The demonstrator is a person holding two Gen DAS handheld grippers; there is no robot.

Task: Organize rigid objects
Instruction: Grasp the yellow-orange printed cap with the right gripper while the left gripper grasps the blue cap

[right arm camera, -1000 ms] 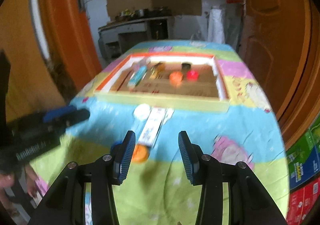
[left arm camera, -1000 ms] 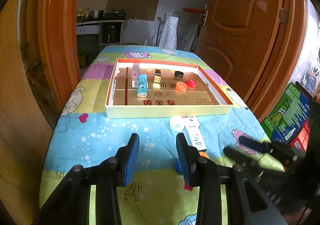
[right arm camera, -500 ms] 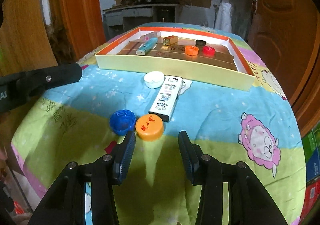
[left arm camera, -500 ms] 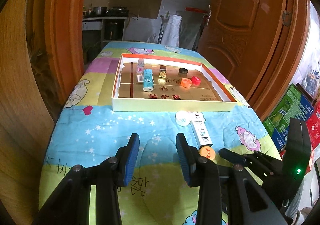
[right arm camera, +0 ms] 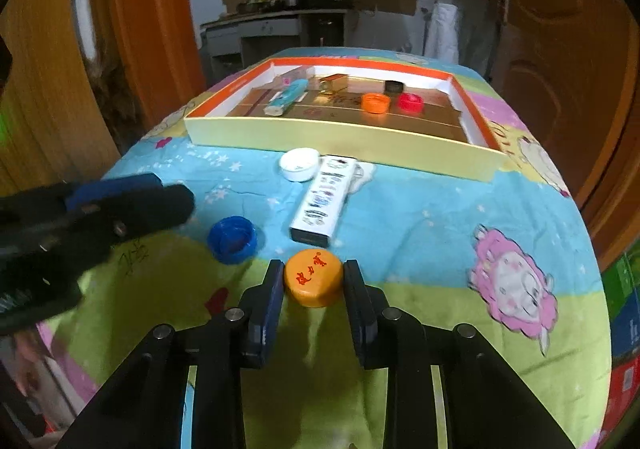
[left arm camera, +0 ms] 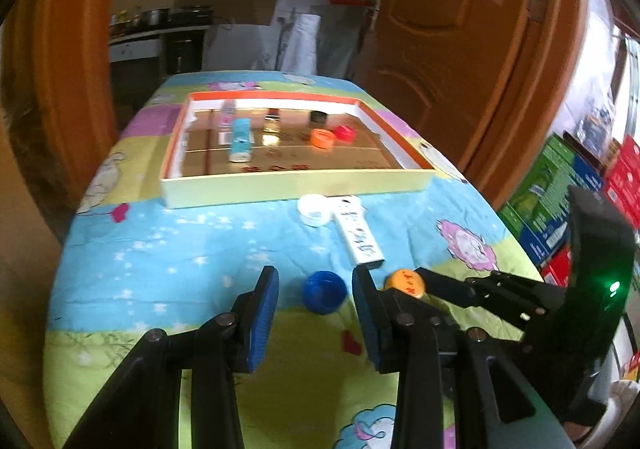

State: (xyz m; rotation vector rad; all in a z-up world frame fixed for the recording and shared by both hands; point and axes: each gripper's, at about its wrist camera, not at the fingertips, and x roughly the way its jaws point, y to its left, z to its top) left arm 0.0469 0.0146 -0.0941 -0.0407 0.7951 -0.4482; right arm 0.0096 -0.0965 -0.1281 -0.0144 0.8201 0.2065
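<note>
The orange cap sits flat on the worktop, on the green part of the bright cloth, right between the two pads of the right hand-held gripper. Its jaws have just been closing, and now both pads press on the sides of the cap, so this hand-held gripper is clenched on it. The cap is round, so it has no long side to line up with. Just beside it, a bit to the left in the right wrist view, lies the blue cap, open side up. The left hand-held gripper points at this blue cap, which lies just ahead of its wide-apart pads; they do not touch it and hold nothing. So the left hand is the nearer one for the blue cap, and I think it must go forward and down to catch it. A little farther away lies the long white box, with its long side pointing toward the tray, and the white cap is next to it. Behind them stands the big tray, which already holds some caps and small boxes. The orange cap likely goes there next.
</note>
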